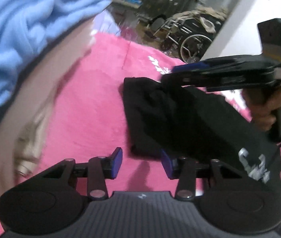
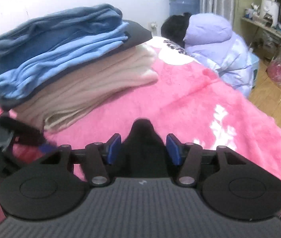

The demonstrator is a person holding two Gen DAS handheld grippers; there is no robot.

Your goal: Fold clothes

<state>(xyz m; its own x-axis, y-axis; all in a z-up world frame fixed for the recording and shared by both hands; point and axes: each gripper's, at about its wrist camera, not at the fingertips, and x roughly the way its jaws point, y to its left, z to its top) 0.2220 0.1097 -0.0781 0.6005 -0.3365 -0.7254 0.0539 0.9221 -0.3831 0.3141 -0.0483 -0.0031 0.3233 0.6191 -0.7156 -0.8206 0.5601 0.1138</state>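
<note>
A black garment with white print lies on the pink blanket, partly folded. My left gripper is open and empty; its right pad touches the garment's near edge. My right gripper is open, with a peak of the black garment standing between its blue pads. In the left wrist view the right gripper hangs over the garment's far corner, held by a hand. The left gripper's fingers show at the left of the right wrist view.
A stack of folded blue and beige blankets lies on the bed at the back left. A person in a lilac jacket leans on the bed's far edge. A wheelchair and wooden floor lie beyond the bed.
</note>
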